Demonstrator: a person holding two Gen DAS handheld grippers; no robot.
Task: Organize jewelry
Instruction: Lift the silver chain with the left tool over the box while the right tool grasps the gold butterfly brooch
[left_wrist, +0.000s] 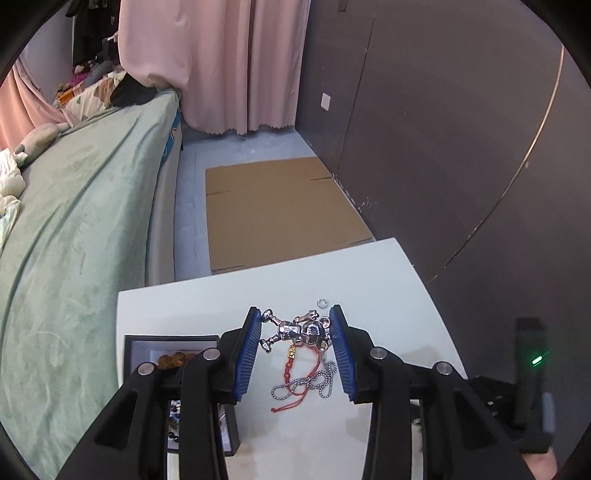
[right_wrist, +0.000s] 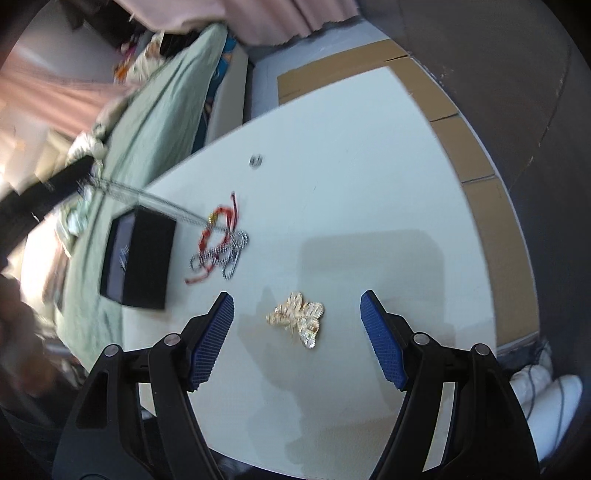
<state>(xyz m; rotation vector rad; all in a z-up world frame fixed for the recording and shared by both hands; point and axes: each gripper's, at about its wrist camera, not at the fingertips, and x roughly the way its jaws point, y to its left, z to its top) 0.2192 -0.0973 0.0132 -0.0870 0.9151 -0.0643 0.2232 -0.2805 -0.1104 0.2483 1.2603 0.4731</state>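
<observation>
The green-covered bed (left_wrist: 74, 240) runs along the left edge of the table (left_wrist: 388, 280), and flattened cardboard (left_wrist: 280, 210) lies on the floor beyond the table's far edge. The table is white with a rounded far right corner.

A black jewelry box (right_wrist: 142, 258) sits at the table's left edge, open in the left wrist view with brownish pieces inside.

The left claw (left_wrist: 295, 328) is clamped on a silver robot-figure pendant (left_wrist: 299, 330), its blue pads (left_wrist: 249, 350) pressing the figure's feet on one side and head on the other. From the pendant a silver ball chain (left_wrist: 306, 384) falls in loops onto the table, tangled with a red cord bracelet (left_wrist: 295, 369) carrying a small gold charm.

The right claw (right_wrist: 297, 317) stands wide apart near the table's near edge, touching nothing. Between its fingers on the table lies a gold, stone-set butterfly brooch (right_wrist: 299, 317), well apart from the chain and cord.

A small silver ring (left_wrist: 322, 303) lies toward the far edge, just beyond the pendant.
</observation>
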